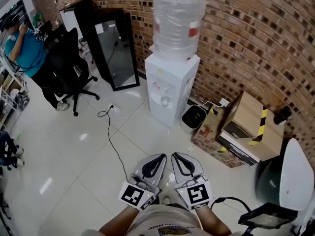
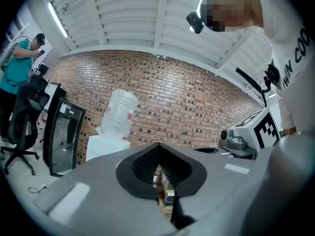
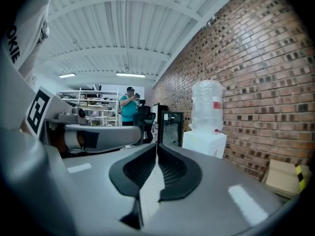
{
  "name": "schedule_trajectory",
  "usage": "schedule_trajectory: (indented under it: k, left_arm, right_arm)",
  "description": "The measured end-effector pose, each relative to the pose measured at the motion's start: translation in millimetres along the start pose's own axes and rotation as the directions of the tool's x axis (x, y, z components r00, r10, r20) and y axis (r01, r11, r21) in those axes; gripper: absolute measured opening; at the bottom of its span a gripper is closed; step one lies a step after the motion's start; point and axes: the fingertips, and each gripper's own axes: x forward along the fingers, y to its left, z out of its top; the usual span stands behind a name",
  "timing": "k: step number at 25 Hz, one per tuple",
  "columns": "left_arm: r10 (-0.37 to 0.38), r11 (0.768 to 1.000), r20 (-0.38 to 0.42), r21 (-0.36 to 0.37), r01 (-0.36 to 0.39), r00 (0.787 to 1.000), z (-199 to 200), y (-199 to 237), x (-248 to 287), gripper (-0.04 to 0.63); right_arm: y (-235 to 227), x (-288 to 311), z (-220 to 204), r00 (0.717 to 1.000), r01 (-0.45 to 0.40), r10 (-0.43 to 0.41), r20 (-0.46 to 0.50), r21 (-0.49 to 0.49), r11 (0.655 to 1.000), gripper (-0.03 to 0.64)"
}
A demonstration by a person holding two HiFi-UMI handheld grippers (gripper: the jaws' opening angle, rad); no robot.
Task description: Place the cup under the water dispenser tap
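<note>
Far side: the brick wall [image 1: 246,38] ahead of you. Against it, far left, leans a black-framed glass panel [image 1: 115,53], with a black office chair [image 1: 69,70] just beside it. Cardboard boxes [image 1: 248,124] sit at the wall's foot on your right. Floor: glossy white tiles [image 1: 64,161] (a black cable [image 1: 112,141] trails across them). Overhead: a white ribbed ceiling [image 2: 128,14] with a strip light [image 2: 58,19].

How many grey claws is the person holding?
2. The grey left claw and grey right claw sit side by side at the bottom of the head view, both shut and empty, pointing toward the white water dispenser. None seem hidden.
</note>
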Motion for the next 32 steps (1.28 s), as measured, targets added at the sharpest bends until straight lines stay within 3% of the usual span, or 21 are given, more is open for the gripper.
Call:
schedule_trajectory:
  k: [10,32]
  left_arm:
    - [0.018,0.999,0.007,0.034,-0.019,1.0,12.7,-41.5,-36.6,-0.015]
    - [0.012,1.0,0.033,0.024,-0.013,0.999,27.5,-32.4,-86.6,-0.015]
  right_arm:
    - [28.3,-47.5,9.0,0.999,-0.032,0.032,0.033,0.006,0.999,0.006]
    - [79.0,-53.7,16.2,1.0,-0.013,0.013,0.026,-0.01,1.0,0.006]
